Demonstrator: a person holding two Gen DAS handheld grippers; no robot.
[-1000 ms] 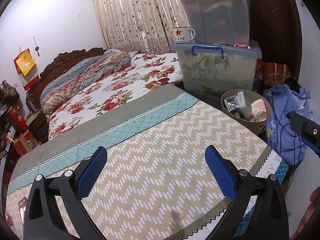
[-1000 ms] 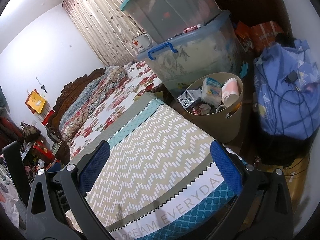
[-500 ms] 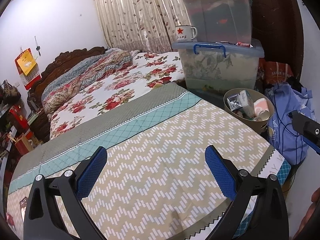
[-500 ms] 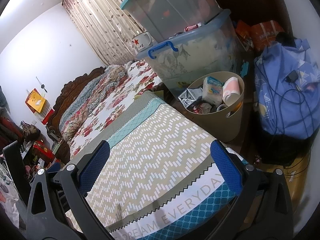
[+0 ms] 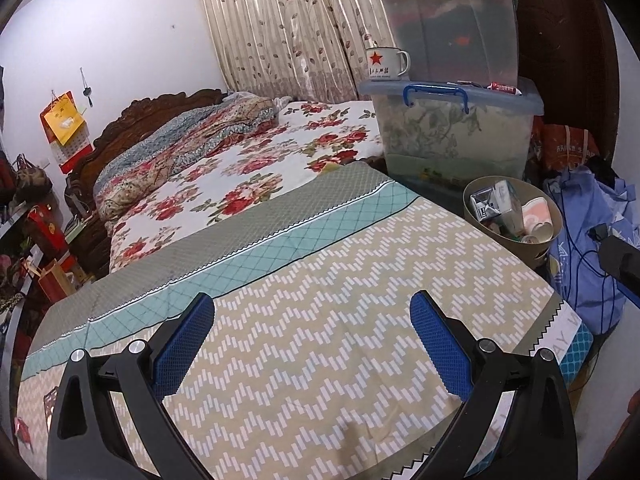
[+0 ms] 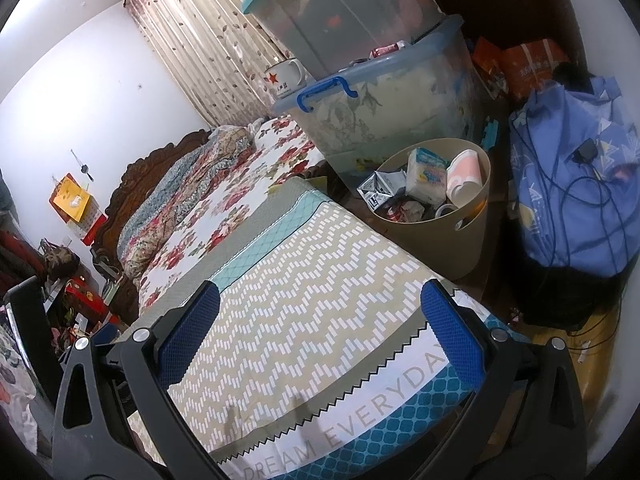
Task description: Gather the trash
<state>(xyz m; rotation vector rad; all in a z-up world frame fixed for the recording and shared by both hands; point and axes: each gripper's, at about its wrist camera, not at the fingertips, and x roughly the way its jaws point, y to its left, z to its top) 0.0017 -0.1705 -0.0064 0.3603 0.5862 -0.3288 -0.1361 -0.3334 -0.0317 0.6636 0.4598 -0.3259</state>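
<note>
A beige trash bin (image 5: 540, 250) stands on the floor beyond the far right corner of the zigzag tablecloth (image 5: 320, 320); it also shows in the right wrist view (image 6: 444, 240). It holds cartons, a tissue pack (image 6: 426, 176) and paper cups (image 6: 464, 178). My left gripper (image 5: 312, 340) is open and empty above the cloth. My right gripper (image 6: 320, 332) is open and empty above the cloth's front right corner (image 6: 360, 360), short of the bin.
Two stacked plastic storage boxes (image 5: 452, 128) with an enamel mug (image 5: 386, 64) stand behind the bin. A blue cloth bundle with cables (image 6: 576, 192) lies right of it. A flowered bed (image 5: 240, 168) lies beyond the table.
Both views have drawn back slightly; the bin looks a little farther off in the left wrist view. Both grippers stay open and empty.
</note>
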